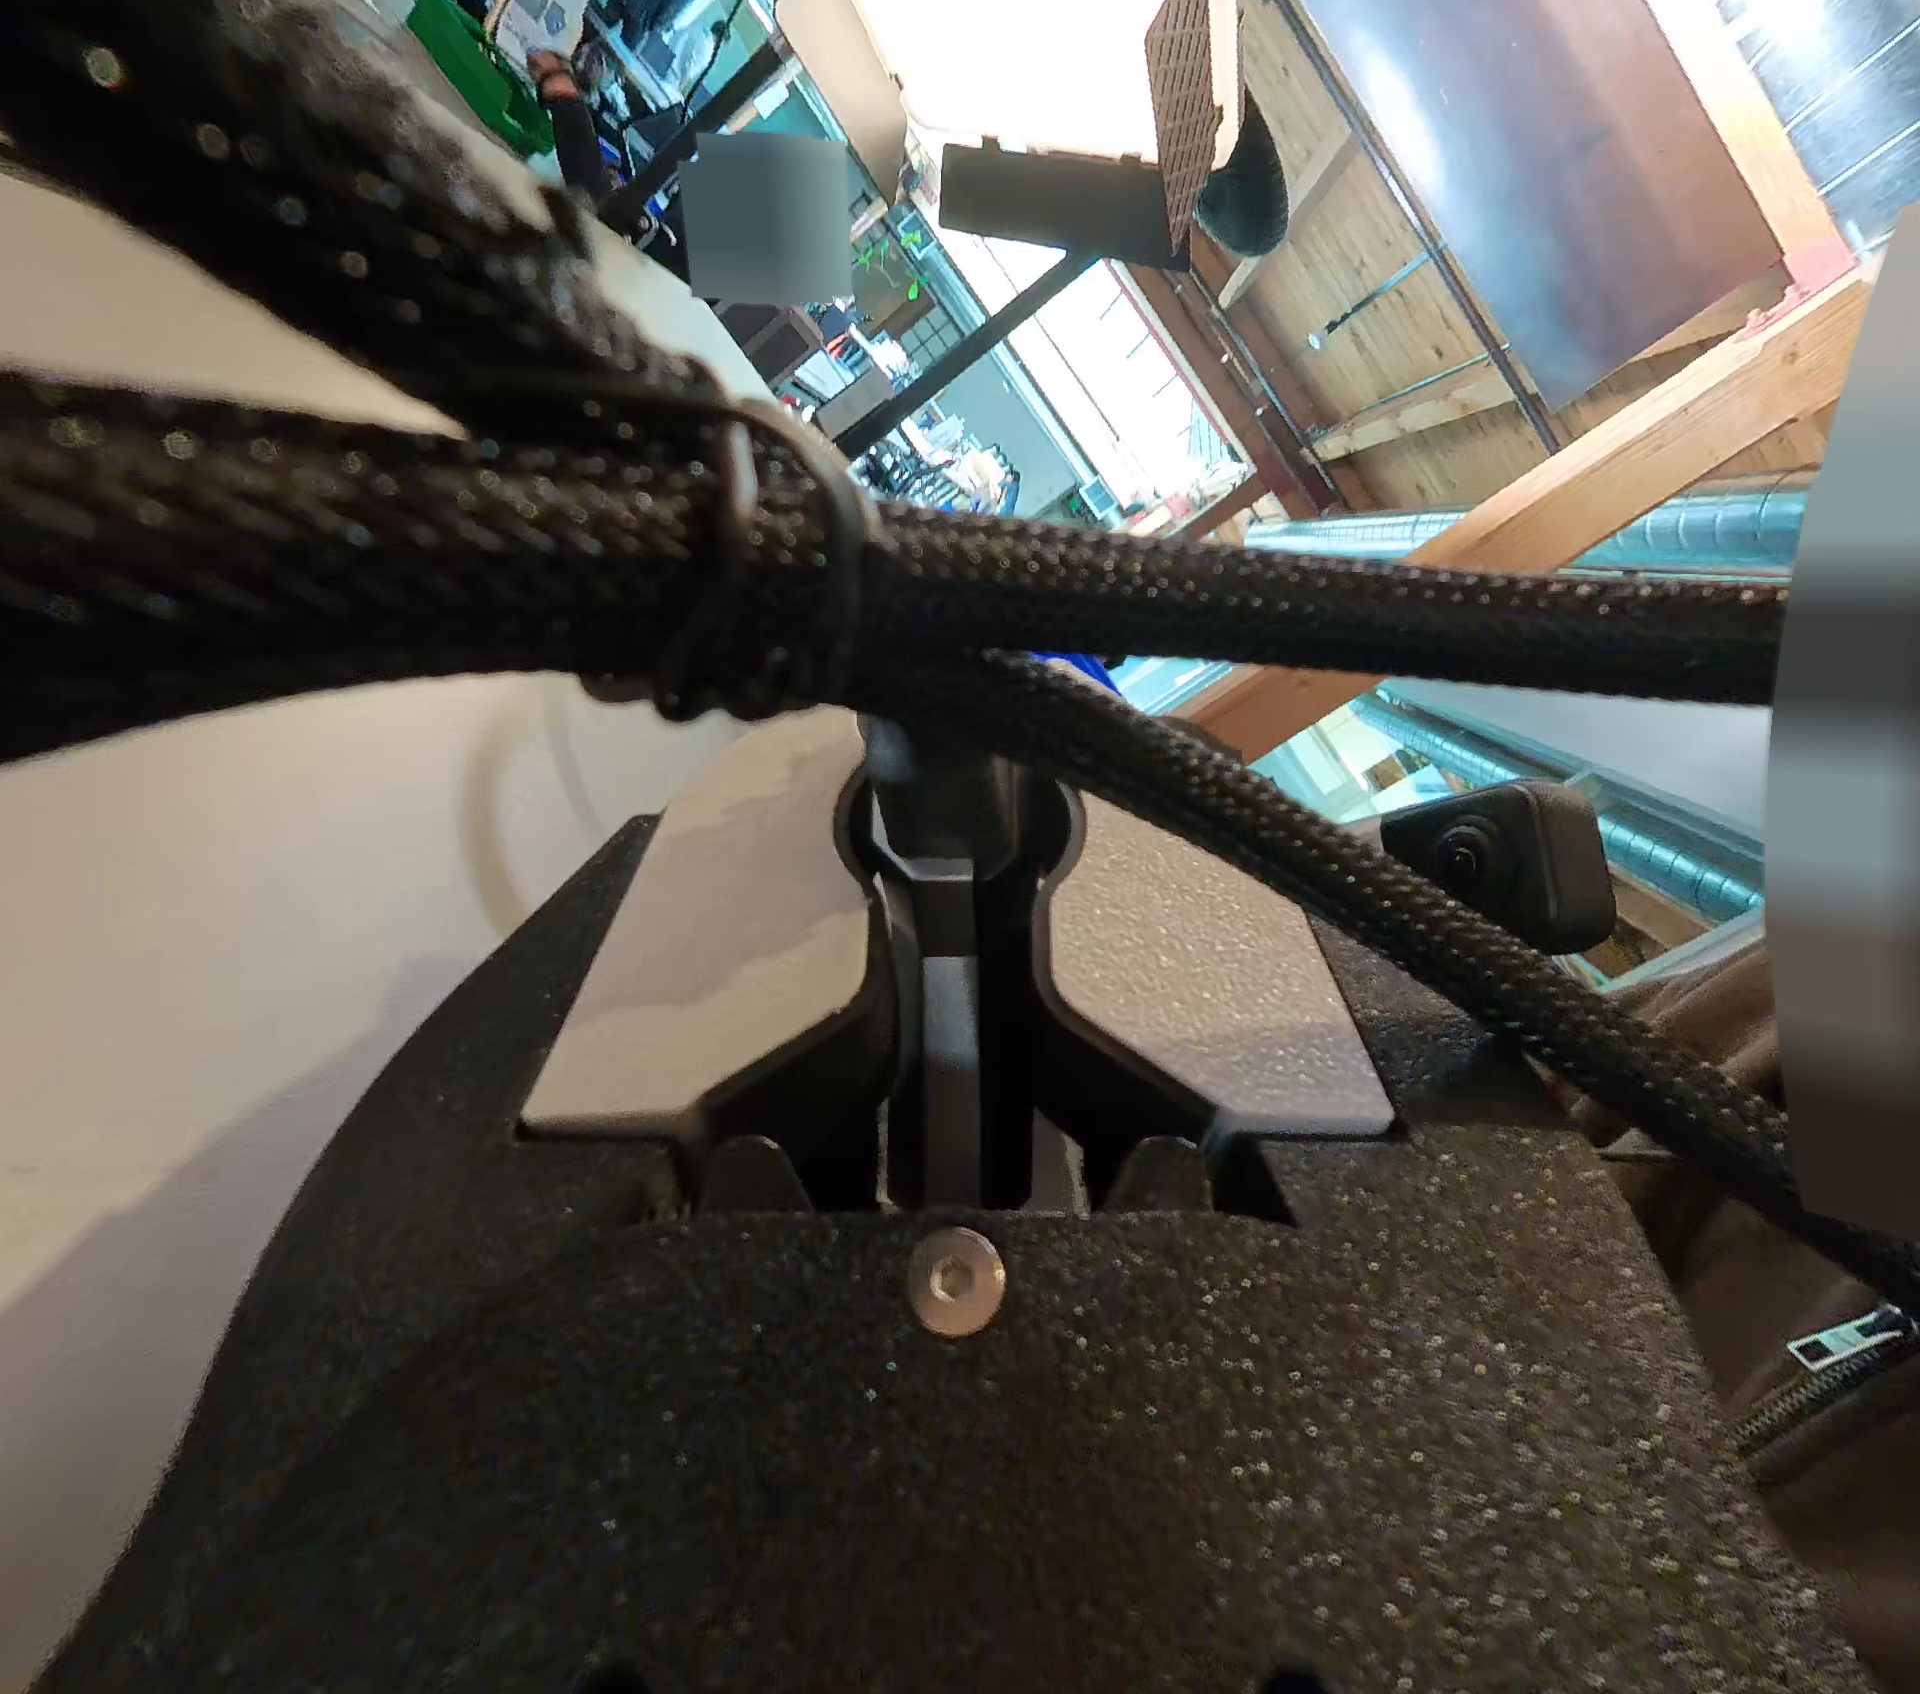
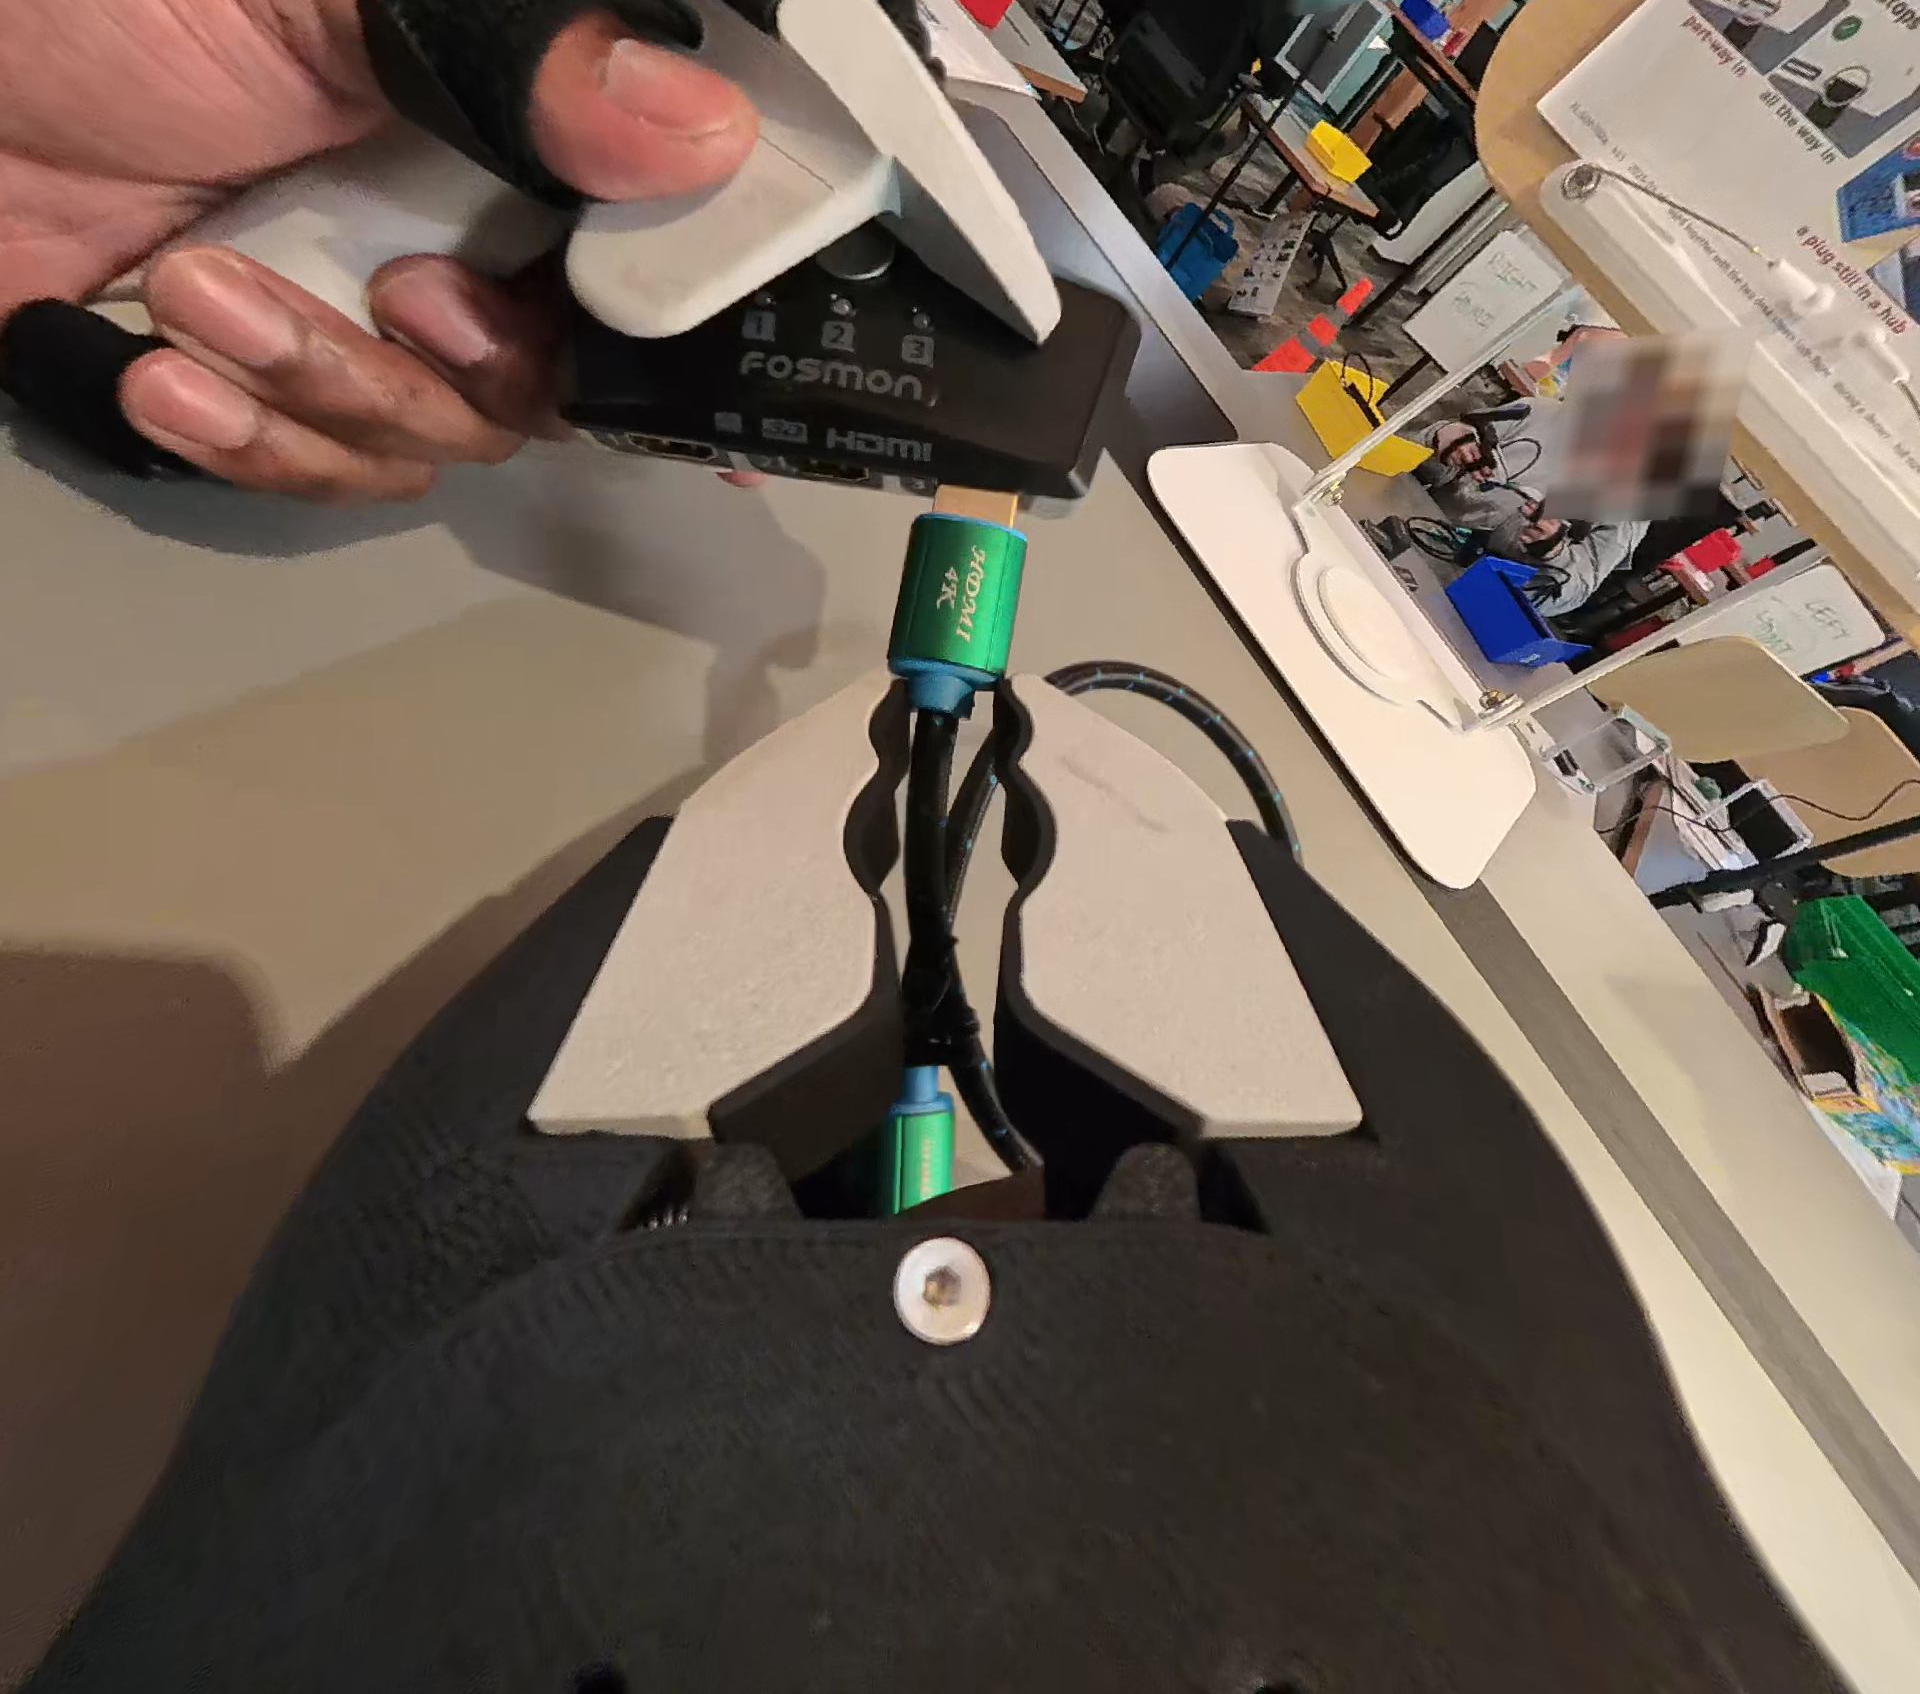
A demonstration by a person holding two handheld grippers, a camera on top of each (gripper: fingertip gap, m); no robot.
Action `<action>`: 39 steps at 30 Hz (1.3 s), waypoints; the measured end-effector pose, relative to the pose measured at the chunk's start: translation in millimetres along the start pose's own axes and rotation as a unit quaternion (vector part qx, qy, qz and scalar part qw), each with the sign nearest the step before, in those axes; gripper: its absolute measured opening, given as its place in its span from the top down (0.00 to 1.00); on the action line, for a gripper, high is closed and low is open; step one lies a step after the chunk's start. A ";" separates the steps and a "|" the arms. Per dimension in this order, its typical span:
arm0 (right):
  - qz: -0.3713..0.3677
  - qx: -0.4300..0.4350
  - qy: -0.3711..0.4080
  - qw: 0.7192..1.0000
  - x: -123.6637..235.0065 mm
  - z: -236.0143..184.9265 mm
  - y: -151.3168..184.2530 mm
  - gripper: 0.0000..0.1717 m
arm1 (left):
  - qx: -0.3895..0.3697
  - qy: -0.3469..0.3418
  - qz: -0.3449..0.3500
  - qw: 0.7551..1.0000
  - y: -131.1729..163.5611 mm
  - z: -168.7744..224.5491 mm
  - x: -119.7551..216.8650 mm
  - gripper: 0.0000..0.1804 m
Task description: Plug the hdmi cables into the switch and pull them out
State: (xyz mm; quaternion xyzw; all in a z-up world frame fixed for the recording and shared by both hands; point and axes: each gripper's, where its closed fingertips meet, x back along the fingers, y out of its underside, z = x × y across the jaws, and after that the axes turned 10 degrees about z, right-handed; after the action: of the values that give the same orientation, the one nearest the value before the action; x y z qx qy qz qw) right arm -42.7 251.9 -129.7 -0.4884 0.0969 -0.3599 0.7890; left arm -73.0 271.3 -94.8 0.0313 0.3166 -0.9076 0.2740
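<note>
Right wrist view: the right gripper [image 2: 948,688] pinches the black cable [image 2: 928,834] just behind a green plug [image 2: 956,595], whose gold tip meets the near edge of a black switch box [image 2: 852,397]. That box, up left, is clamped between the left gripper's [image 2: 831,262] pale fingers [image 2: 665,273], held by a hand [image 2: 208,117]. Left wrist view shows narrow jaws on a dark object [image 1: 940,865] under braided black cables [image 1: 1299,616]

My right gripper [image 2: 948,688]: pale grey fingers [image 2: 769,896], black textured body. Plug [image 2: 956,595] between them: green shell, blue collar, gold tip. Its cable [image 2: 930,875]: black braid, blue flecks. Switch box [image 2: 852,397]: black, grey markings. Worktop [image 2: 312,709]: beige-grey. Stand base [image 2: 1340,668]: white. Sleeved cables [image 1: 1299,616]: black weave.
</note>
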 end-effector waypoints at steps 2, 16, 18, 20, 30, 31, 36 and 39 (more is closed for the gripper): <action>-0.001 0.007 -0.005 1.000 1.4 0.1 1.7 0.92 | -0.007 -0.002 -0.012 1.000 3.8 0.3 -0.9 0.89; 0.015 0.023 -0.024 0.999 8.1 1.9 2.4 0.92 | -0.023 -0.002 -0.061 0.998 18.2 7.3 -1.2 0.67; 0.022 0.033 -0.039 0.998 12.3 1.9 2.4 0.92 | -0.027 0.006 -0.084 0.996 24.7 10.2 -1.0 0.87; 0.024 0.031 -0.047 0.998 14.5 2.2 3.4 0.92 | -0.027 0.007 -0.090 0.996 27.8 10.8 -2.0 0.89; 0.025 0.057 -0.061 0.996 16.6 -0.4 5.0 0.91 | -0.068 -0.001 -0.136 0.988 38.0 14.2 2.3 0.89; 0.022 0.059 -0.059 0.996 16.6 0.4 5.7 0.91 | -0.070 -0.004 -0.136 0.988 38.7 13.2 2.0 0.89; -0.021 0.119 -0.041 0.992 10.6 -2.1 14.0 0.90 | -0.090 -0.035 -0.156 0.983 44.5 3.4 3.7 0.87; -0.014 0.075 -0.020 0.997 11.1 11.1 19.4 0.90 | -0.083 -0.039 -0.153 0.984 50.3 0.3 -1.7 0.86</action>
State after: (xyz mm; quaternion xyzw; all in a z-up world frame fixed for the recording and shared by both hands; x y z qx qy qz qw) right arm -19.9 257.4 -138.2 -0.4361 0.0471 -0.3672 0.8202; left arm -45.5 239.3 -122.2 -0.0760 0.3810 -0.9098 0.1459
